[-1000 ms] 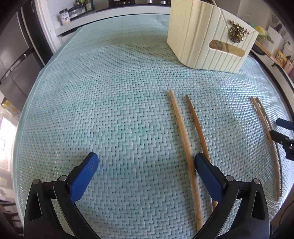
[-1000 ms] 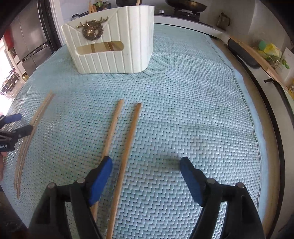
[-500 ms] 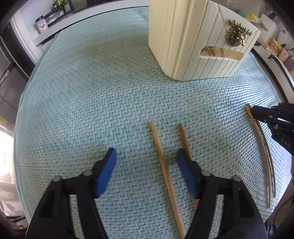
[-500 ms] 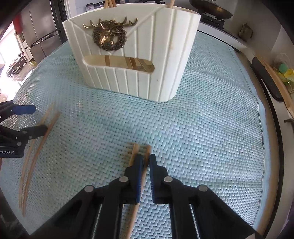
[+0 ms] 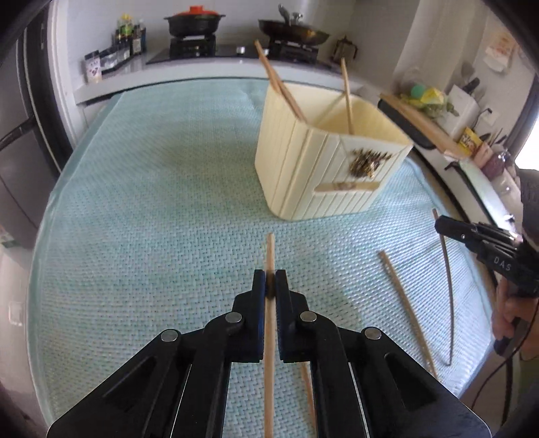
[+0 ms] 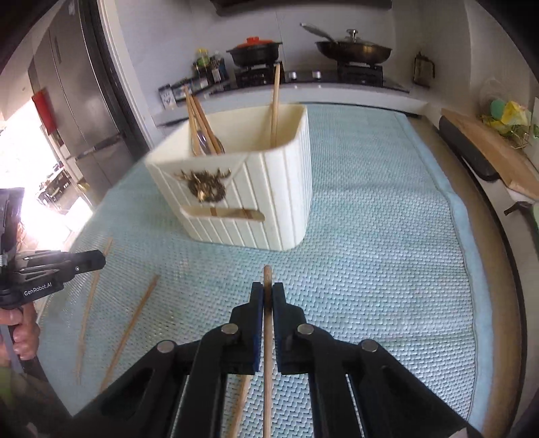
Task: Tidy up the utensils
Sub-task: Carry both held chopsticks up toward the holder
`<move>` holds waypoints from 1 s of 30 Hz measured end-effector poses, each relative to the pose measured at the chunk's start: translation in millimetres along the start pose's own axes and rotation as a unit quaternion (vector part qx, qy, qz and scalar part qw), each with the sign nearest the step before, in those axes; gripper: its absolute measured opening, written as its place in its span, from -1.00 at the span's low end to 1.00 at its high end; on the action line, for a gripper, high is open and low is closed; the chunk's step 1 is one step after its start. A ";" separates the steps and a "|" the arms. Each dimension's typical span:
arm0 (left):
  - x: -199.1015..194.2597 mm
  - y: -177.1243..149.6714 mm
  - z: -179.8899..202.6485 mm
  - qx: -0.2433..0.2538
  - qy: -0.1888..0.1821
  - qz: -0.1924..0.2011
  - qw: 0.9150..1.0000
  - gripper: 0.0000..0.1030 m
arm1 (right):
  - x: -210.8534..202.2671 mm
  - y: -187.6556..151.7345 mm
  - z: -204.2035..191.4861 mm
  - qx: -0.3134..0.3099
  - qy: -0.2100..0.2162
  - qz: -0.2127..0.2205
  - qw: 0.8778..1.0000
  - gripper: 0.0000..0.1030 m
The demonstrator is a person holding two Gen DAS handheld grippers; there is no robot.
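A cream ribbed utensil holder with a gold deer emblem stands on the mint woven mat and holds several chopsticks; it also shows in the right wrist view. My left gripper is shut on a wooden chopstick, lifted above the mat. My right gripper is shut on another wooden chopstick, also lifted. One chopstick lies on the mat between the grippers, seen too in the right wrist view. Each gripper has a partner chopstick lying below it.
The mint mat covers the table. A counter behind holds a stove with a red-lidded pot, a pan and bottles. A wooden board lies at the right. A fridge stands at the left.
Both grippers have shut on a chopstick each and lifted; the left was open half a second ago. The views have tilted up toward the holder and the kitchen.
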State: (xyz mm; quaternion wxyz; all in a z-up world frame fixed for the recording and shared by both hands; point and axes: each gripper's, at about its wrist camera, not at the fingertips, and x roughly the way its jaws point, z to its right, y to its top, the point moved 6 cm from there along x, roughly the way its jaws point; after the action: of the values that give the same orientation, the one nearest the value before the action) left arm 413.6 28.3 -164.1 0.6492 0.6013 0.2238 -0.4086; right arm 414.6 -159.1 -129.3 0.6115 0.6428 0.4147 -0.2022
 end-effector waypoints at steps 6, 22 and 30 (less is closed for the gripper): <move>-66.9 14.9 13.3 0.015 -0.020 0.076 0.997 -0.92 | -77.5 13.2 -13.8 -0.009 0.023 0.093 0.995 -0.90; -152.9 1.5 18.9 0.017 -0.032 0.176 0.984 -0.93 | -170.6 4.7 -50.6 -0.069 0.012 0.193 0.979 -0.90; -167.9 3.6 20.6 0.015 -0.036 0.198 0.979 -0.94 | -180.0 12.1 -50.8 -0.069 0.010 0.212 0.975 -0.90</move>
State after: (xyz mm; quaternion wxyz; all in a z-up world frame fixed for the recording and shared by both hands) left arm 317.3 52.2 -27.0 0.7160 0.6279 0.0705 -0.2969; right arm 308.1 -160.9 24.9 0.6791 0.6744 0.2880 -0.0329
